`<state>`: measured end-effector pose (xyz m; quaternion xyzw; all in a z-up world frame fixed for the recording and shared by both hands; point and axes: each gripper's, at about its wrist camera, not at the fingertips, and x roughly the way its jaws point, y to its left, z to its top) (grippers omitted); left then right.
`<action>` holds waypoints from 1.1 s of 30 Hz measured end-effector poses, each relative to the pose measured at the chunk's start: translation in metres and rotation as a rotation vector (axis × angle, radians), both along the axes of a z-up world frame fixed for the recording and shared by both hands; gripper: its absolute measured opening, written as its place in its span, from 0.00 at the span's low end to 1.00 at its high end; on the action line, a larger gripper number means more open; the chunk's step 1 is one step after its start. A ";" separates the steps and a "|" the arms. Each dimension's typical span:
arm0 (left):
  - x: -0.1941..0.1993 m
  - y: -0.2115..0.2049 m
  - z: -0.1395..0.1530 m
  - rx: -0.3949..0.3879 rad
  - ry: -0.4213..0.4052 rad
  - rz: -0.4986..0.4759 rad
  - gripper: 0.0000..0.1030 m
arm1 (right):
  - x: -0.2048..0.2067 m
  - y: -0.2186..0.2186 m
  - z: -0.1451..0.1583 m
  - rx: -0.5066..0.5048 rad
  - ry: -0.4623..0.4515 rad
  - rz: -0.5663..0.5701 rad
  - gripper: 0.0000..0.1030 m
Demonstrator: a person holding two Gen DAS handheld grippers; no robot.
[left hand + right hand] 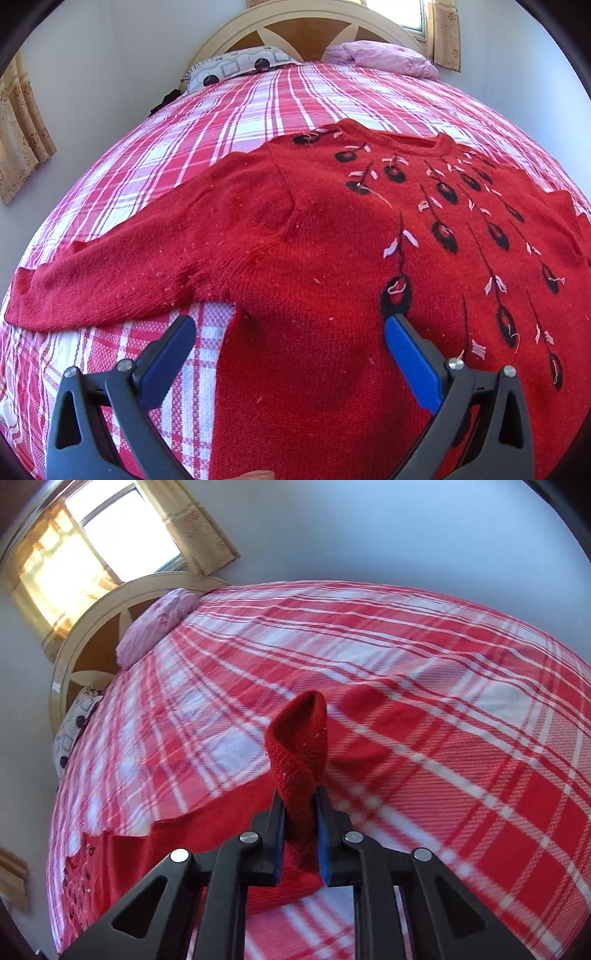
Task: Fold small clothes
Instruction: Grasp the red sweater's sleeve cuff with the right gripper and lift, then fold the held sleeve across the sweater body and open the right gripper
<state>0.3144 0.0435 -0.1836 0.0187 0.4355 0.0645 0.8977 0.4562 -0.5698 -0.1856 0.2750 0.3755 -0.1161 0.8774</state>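
Right hand-held gripper (300, 812) clamps the sweater (332, 258) cuff (297, 734); left hand-held gripper (290, 343) stands wide, empty. Carry the sleeve flat across the body, away from the bed (258, 99) edge.

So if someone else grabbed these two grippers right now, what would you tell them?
Right gripper: shut on a cuff of the red sweater, which sticks up between the jaws.
Left gripper: open, holding nothing, poised over the sweater's side edge, below the other sleeve.
Sweater: face up on the plaid bed, that sleeve stretched out flat.
Done: one cuff grabbed; no fold visible yet.
Left: probably bring the held sleeve across the body, do the same with the other, then fold the body.
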 end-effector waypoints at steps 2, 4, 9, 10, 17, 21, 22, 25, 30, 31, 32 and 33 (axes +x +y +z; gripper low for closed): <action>0.000 -0.001 -0.001 0.005 0.001 -0.002 1.00 | 0.005 0.025 0.014 -0.002 -0.029 0.055 0.14; 0.000 -0.001 -0.002 -0.003 0.006 -0.008 1.00 | 0.009 0.045 0.025 -0.009 -0.051 0.099 0.14; 0.001 0.007 -0.005 -0.076 0.026 0.000 1.00 | 0.018 0.113 0.056 -0.034 -0.109 0.247 0.13; 0.002 0.008 -0.005 -0.091 0.030 0.003 1.00 | 0.019 0.122 0.058 -0.039 -0.113 0.264 0.13; 0.002 0.009 -0.007 -0.114 0.036 0.004 1.00 | 0.024 0.198 0.073 -0.055 -0.138 0.406 0.13; 0.001 0.011 -0.007 -0.126 0.038 0.004 1.00 | 0.027 0.235 0.069 -0.063 -0.133 0.466 0.13; 0.001 0.012 -0.007 -0.130 0.039 0.003 1.00 | 0.028 0.241 0.068 -0.061 -0.131 0.476 0.13; 0.002 0.014 -0.008 -0.136 0.041 0.002 1.00 | 0.030 0.273 0.060 -0.062 -0.123 0.526 0.13; 0.002 0.016 -0.008 -0.149 0.038 0.001 1.00 | 0.027 0.339 0.047 -0.103 -0.118 0.648 0.13; 0.002 0.015 -0.008 -0.150 0.037 0.000 1.00 | 0.026 0.347 0.044 -0.112 -0.117 0.665 0.13; 0.001 0.015 -0.008 -0.150 0.037 0.000 1.00 | 0.024 0.364 0.038 -0.131 -0.112 0.696 0.13; 0.001 0.015 -0.008 -0.151 0.036 0.000 1.00 | 0.025 0.375 0.033 -0.146 -0.106 0.715 0.13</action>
